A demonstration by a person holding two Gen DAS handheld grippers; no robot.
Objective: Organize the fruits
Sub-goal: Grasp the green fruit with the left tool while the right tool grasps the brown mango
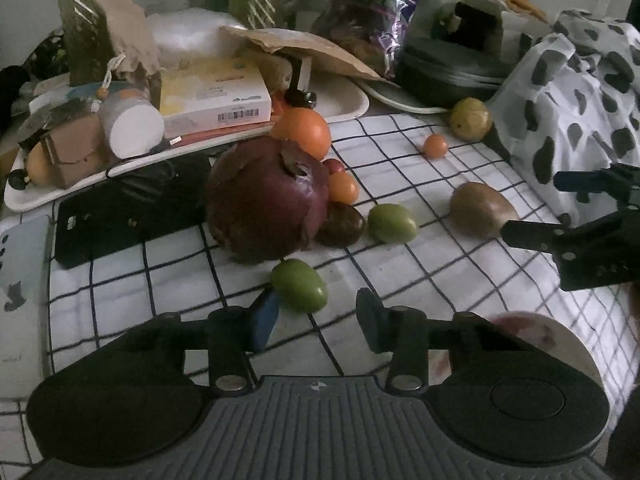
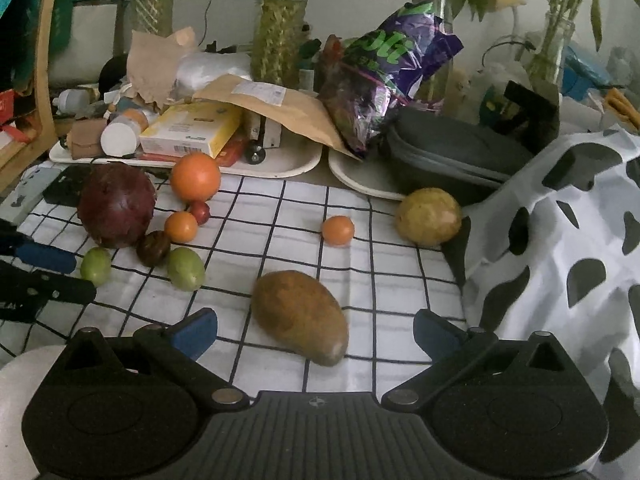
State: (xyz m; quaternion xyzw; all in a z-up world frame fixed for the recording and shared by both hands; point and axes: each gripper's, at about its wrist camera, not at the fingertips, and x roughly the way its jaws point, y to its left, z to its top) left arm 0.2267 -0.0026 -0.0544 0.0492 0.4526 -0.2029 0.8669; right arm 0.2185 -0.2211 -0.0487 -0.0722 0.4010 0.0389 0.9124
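green fruits (image 2: 186,269): 2 | orange fruits (image 2: 195,177): 3 | brown, likely: 2

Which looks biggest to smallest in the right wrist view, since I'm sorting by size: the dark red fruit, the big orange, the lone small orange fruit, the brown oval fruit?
1. dark red fruit and brown oval fruit: alike; the brown one lies nearer the camera, so unsure.
2. big orange.
3. lone small orange fruit.

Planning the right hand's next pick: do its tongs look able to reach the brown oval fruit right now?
Probably yes: the right tongs are open, the brown oval fruit lies just ahead between them, nothing blocking.
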